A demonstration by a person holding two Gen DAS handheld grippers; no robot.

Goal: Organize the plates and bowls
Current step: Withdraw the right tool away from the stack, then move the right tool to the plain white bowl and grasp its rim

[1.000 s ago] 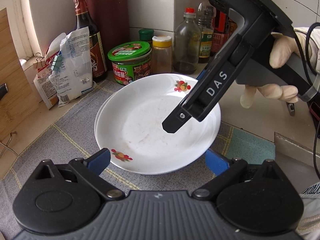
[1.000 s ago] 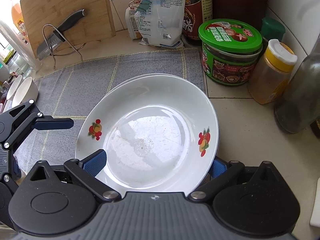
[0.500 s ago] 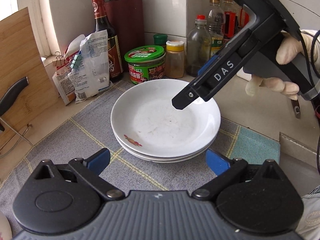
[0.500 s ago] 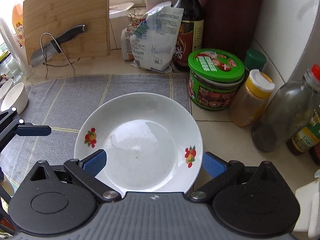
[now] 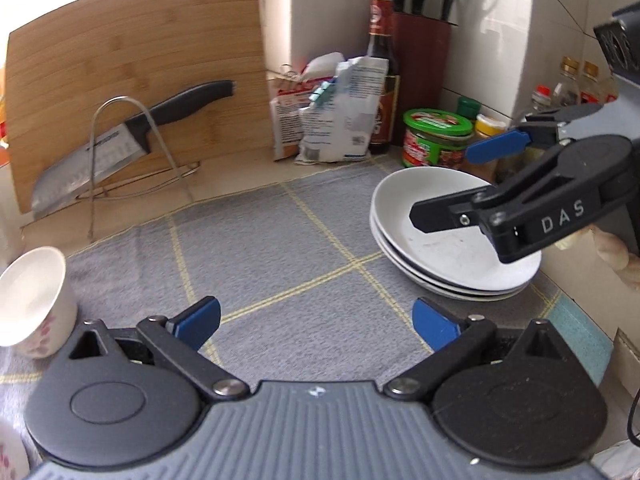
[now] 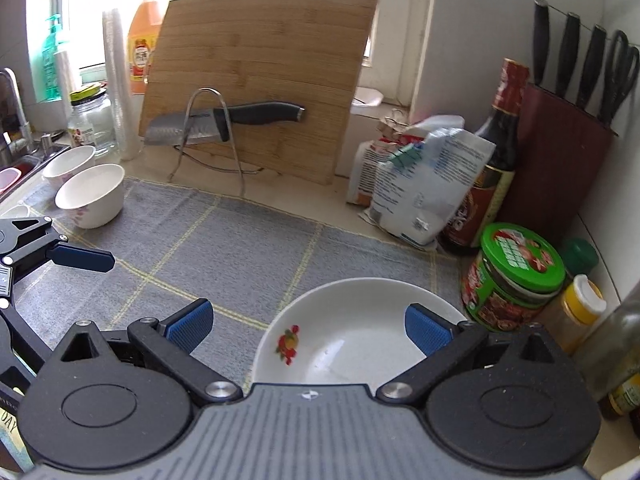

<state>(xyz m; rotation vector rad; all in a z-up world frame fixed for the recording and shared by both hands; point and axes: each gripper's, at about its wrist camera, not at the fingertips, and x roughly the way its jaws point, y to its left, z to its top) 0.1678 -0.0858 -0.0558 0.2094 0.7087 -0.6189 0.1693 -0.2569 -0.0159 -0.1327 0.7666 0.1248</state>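
Observation:
A stack of white plates (image 5: pixel 452 256) with a fruit motif sits on the right side of the grey checked mat (image 5: pixel 280 248). My right gripper (image 5: pixel 454 180) hovers open just above the stack with nothing between its fingers; its own view shows the top plate (image 6: pixel 352 344) below its open pads (image 6: pixel 428 334). My left gripper (image 5: pixel 316 322) is open and empty over the middle of the mat, left of the stack. A white bowl (image 5: pixel 32 296) stands at the mat's left edge. In the right wrist view, two bowls (image 6: pixel 90 194) stand at the far left near the sink.
A wooden cutting board (image 5: pixel 132 92) leans on the back wall behind a knife on a wire stand (image 5: pixel 120 148). Food bags (image 5: pixel 336 120), a dark sauce bottle (image 5: pixel 380 60), a green-lidded jar (image 5: pixel 436 136) and a knife block (image 6: pixel 560 168) crowd the back right corner.
Both grippers have drawn back from the plate stack and swung left. The stack now lies at the right of each view, and the bowls, board and knife have come into sight.

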